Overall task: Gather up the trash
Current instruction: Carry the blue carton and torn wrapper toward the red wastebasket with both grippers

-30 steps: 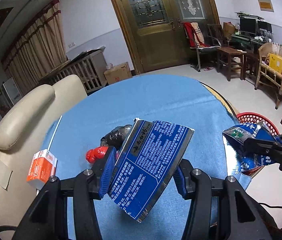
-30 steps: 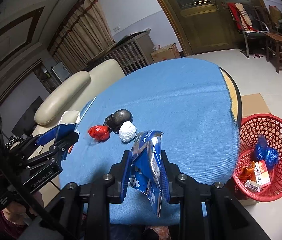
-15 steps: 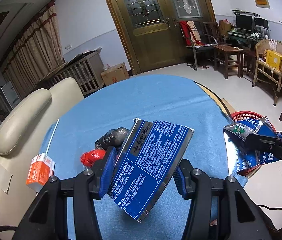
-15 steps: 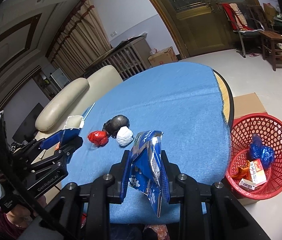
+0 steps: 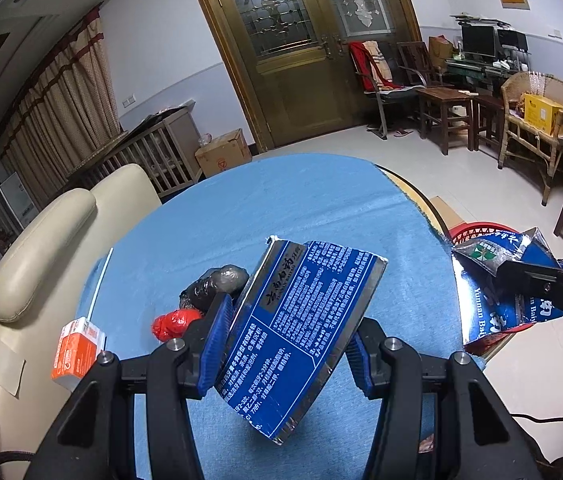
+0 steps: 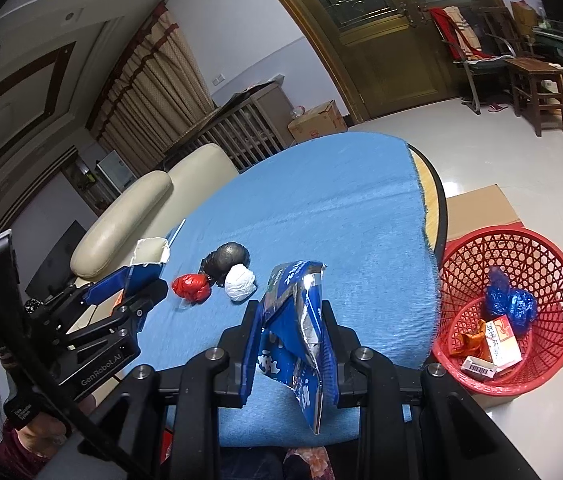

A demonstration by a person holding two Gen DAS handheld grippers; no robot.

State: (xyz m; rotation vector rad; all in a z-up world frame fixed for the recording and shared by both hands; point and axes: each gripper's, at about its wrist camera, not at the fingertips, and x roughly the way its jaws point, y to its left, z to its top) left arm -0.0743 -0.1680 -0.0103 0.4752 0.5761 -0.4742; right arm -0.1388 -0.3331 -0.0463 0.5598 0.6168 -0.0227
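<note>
left wrist view: the left gripper [image 5: 285, 352] clamps a flattened blue printed carton [image 5: 301, 332] above the blue-clothed round table [image 5: 321, 216]. right gripper [image 6: 291, 344] pinches a crumpled blue foil pouch [image 6: 297, 320], likely bound for the red plastic mesh basket [image 6: 537, 256] on the floor beside the table; 3 wads remain.

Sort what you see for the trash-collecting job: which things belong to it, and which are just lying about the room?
Belong to the job:
blue box in left gripper
blue wrapper in right gripper
red wad
white wad
black wad
red basket

Lying about:
sofa
cardboard box
chair
</note>
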